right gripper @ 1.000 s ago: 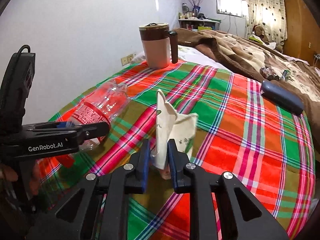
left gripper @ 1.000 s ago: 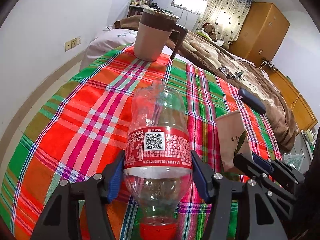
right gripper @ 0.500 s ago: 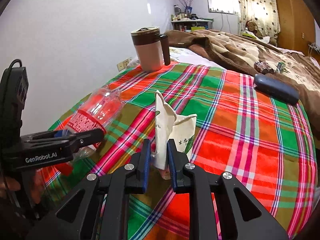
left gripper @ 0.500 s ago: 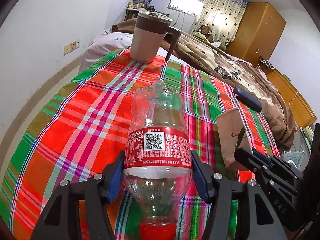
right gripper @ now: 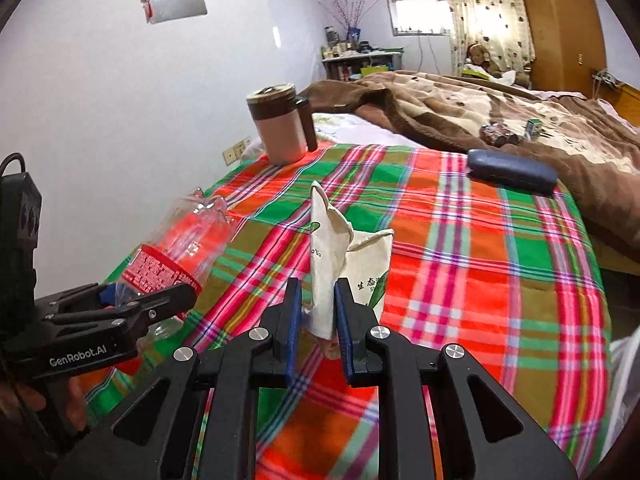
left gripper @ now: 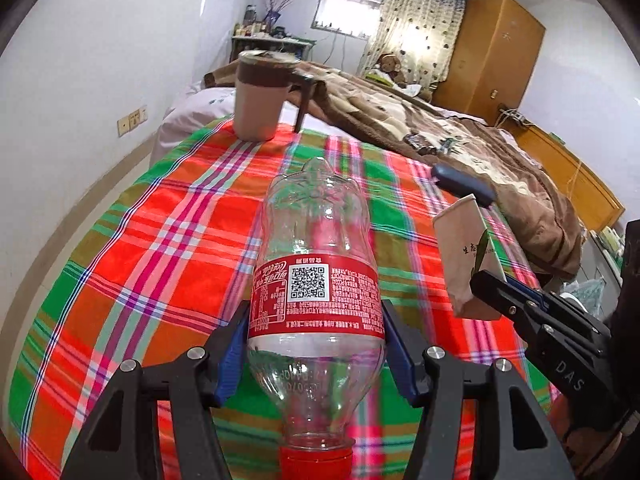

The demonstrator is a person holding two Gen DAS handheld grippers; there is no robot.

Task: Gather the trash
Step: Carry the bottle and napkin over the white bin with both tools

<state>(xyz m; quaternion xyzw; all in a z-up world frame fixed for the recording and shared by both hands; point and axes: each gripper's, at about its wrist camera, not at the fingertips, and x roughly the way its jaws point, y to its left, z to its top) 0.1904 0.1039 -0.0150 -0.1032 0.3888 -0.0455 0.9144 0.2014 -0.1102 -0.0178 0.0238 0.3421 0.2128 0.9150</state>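
Note:
My left gripper point(left gripper: 314, 344) is shut on an empty clear plastic bottle point(left gripper: 314, 264) with a red label and red cap; its cap end points toward the camera. The same bottle point(right gripper: 180, 256) shows at the left of the right wrist view, held above the plaid blanket point(right gripper: 480, 264). My right gripper point(right gripper: 316, 312) is shut on a crumpled beige paper bag point(right gripper: 340, 260) with green print, lifted off the blanket. That bag point(left gripper: 468, 264) appears at the right of the left wrist view, with the right gripper's black fingers point(left gripper: 516, 300) below it.
A pink-and-brown lidded mug point(left gripper: 262, 96) stands at the blanket's far edge. A dark blue case point(right gripper: 512, 170) lies at the right near a brown bed cover point(right gripper: 520, 120). White wall runs along the left; a wooden wardrobe point(left gripper: 496, 52) stands at the back.
Both grippers have risen a little and drawn back from the blanket, carrying the bottle and the paper bag. The mug and the case now look farther away. Both grips are unchanged.

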